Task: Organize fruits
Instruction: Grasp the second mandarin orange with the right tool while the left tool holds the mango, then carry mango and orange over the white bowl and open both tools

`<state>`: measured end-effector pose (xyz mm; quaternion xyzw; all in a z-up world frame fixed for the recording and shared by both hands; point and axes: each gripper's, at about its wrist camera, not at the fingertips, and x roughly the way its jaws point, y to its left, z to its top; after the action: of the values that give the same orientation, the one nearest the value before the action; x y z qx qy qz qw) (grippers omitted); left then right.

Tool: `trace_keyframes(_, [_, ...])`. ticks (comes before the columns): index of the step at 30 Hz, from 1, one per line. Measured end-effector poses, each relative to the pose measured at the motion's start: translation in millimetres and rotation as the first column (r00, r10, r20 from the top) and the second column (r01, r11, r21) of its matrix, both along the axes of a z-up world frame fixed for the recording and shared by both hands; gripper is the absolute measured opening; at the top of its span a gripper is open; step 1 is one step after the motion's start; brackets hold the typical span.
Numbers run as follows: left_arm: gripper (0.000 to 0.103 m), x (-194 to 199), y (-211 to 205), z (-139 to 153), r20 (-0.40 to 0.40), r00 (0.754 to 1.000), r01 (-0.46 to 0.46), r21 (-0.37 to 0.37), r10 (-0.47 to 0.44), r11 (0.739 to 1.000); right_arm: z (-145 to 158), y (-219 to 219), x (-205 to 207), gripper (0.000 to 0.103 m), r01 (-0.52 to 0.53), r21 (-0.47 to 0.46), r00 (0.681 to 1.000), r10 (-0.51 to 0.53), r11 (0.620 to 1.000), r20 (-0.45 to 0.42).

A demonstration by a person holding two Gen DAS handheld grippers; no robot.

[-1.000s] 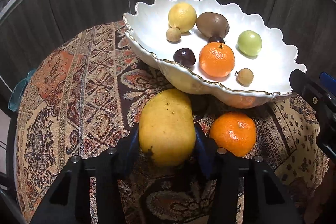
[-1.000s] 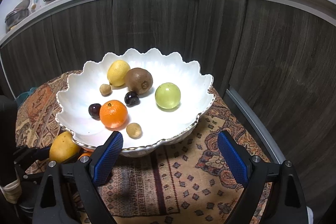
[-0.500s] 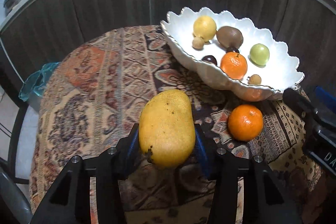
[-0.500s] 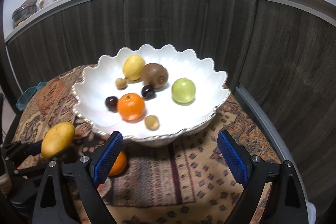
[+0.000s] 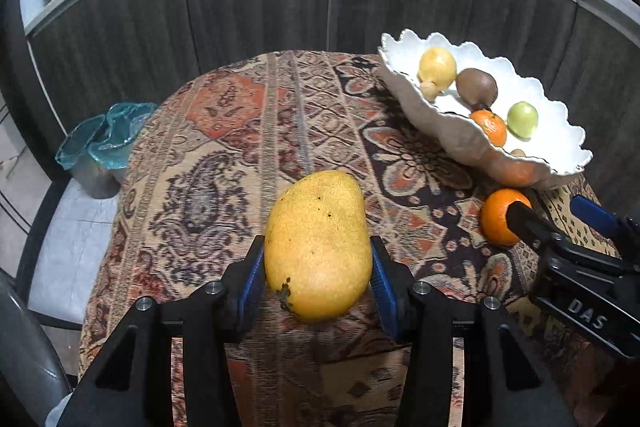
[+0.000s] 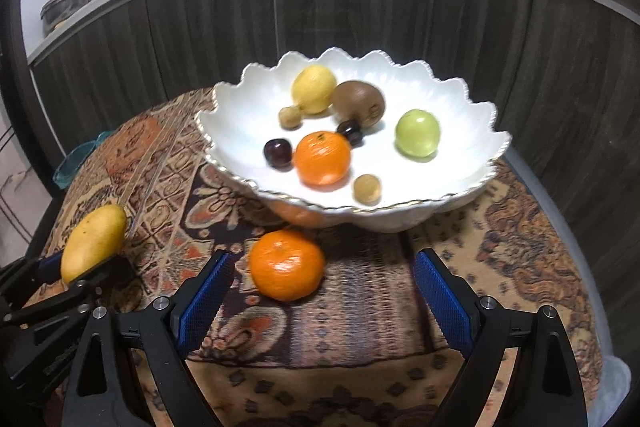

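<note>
Between the blue pads of the left claw (image 5: pixel 318 273) sits a yellow mango (image 5: pixel 319 246), clamped across its middle with the stem end toward the camera and the tapered end pointing to about 12 o'clock, carried clear above the patterned cloth on the desk (image 5: pixel 224 147). By its size I judge it the heaviest fruit here, and its smooth skin looks slippery; ripe flesh would bruise under hard pressure, so a grip across the widest belly, as now, seems the safest hold, firm but not crushing. Small dark specks on the skin suggest it is already soft.

At 2 o'clock from the mango in the left wrist view stands the white scalloped bowl (image 5: pixel 436 131), which holds a lemon (image 6: pixel 314 89), a kiwi (image 6: pixel 359 103), a green apple (image 6: pixel 417 133), a tangerine (image 6: pixel 322 158), two dark cherries and two small tan fruits.

On the cloth just in front of the bowl lies a second tangerine (image 6: pixel 287 265), near the left pad of the right claw (image 6: pixel 320 301), whose jaws stand wide apart with nothing between the pads. That fruit is light and round, likely to roll if nudged, with a loose peel that yields; taking it across its equator with both pads level looks best
</note>
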<state>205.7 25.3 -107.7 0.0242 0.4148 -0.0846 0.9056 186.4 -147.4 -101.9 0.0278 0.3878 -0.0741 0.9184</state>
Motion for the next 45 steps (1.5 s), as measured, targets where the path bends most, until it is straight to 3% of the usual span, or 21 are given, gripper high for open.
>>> trace_keyframes(6, [0.048,2,11,1,0.006,1.000,-0.019,-0.021,0.019,1.000,-8,9,17,0.091,-0.008,0.003,1.000,0.008,1.000,-0.027])
trace_keyframes(17, [0.048,2,10,-3,-0.002,1.000,-0.012,-0.029,0.012,0.999,-30,12,34,0.048,-0.028,0.034,0.992,0.032,0.999,-0.119])
trace_keyframes(31, [0.048,-1,4,0,0.003,1.000,-0.002,-0.024,0.002,1.000,-21,22,11,0.047,-0.096,0.057,0.990,0.101,0.994,-0.103])
trace_keyframes(45, [0.048,-12,-30,33,0.062,0.996,0.060,-0.008,-0.060,0.998,27,3,-14,0.047,-0.127,0.047,0.992,0.127,0.991,0.010])
